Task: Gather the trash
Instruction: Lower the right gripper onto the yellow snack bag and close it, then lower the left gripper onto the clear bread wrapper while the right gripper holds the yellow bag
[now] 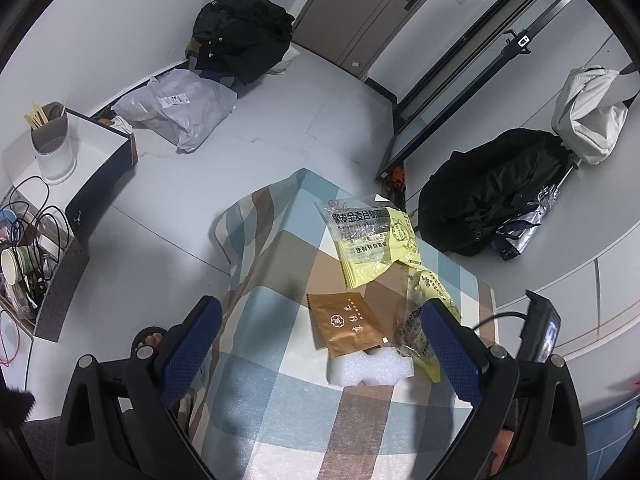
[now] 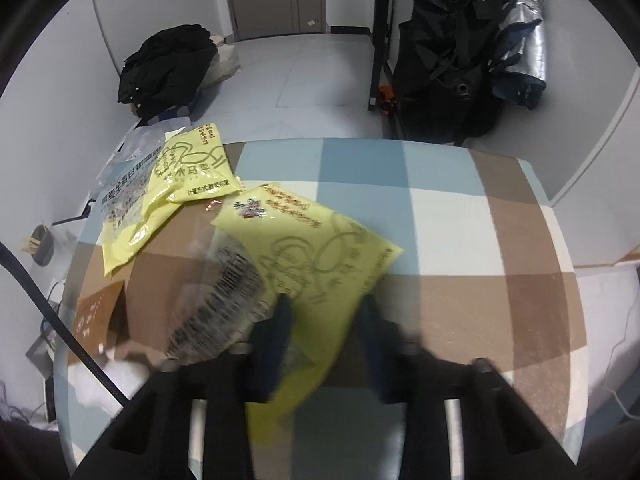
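Observation:
A table under a blue, brown and white checked cloth (image 2: pixel 440 208) carries the trash. My right gripper (image 2: pixel 326 304) is shut on the near edge of a yellow snack bag (image 2: pixel 320 248), which is blurred. Farther left lie a second yellow bag (image 2: pixel 192 168), a brown sachet (image 2: pixel 96 316) and a white foam piece (image 2: pixel 116 376). In the left wrist view my left gripper (image 1: pixel 320 306) hangs open above the brown sachet (image 1: pixel 344 324) and the foam (image 1: pixel 372 370), holding nothing. The far yellow bag (image 1: pixel 372 240) lies beyond them.
On the floor sit a black backpack (image 1: pixel 244 40), a grey plastic bag (image 1: pixel 180 112) and a box with a cup of chopsticks (image 1: pixel 52 144). A black bag with a silver umbrella (image 1: pixel 492 196) stands to the right. A cluttered crate of cables (image 1: pixel 36 248) is at the left.

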The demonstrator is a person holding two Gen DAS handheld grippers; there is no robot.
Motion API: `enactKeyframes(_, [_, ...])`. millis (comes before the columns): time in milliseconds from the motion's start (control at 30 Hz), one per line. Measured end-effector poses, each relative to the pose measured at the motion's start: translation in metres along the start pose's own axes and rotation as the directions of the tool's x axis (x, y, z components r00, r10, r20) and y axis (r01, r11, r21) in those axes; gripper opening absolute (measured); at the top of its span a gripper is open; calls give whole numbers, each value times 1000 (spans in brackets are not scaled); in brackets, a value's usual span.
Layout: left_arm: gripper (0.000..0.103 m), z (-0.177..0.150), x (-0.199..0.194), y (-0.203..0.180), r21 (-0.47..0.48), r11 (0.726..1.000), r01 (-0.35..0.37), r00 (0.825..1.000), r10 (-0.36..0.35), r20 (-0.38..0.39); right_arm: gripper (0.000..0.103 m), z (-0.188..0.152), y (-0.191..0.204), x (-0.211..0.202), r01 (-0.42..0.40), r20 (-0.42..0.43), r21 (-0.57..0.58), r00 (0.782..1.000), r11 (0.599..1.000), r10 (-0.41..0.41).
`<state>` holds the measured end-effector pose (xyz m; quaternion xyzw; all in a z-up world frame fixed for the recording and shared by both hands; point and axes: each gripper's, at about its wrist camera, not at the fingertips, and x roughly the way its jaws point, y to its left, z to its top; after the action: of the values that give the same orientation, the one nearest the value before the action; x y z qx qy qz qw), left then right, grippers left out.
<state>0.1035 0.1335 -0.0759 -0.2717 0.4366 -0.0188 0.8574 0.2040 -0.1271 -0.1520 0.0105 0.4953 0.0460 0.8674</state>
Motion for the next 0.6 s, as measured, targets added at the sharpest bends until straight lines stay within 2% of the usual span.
enactKeyframes(33, [98,-1,0,-1,3,1000,-4,1000,4,1,18,-2,-4,-2,-22,3,6,1000,1000,22])
enactKeyframes(67, [98,-1,1,-1,6,1000,-8,1000,8,1,11,-4,-7,-2,-35,6,11,999,999,35])
enactKeyframes(200, [98,-3,3,0,8,1000,-28,1000,28,-5,4,-8,-17,-6,-102,12,37,995,994,101])
enactKeyframes(467, [98,-3,7,0,26,997,-66,998,66,-8,2,-18,-32,-26,-153,46,49,988,987,150])
enactKeyframes(600, [98,-1,8,-4,49,996,-68,998,69,-12,2,-20,-53,-39,-183,75,66,981,981,178])
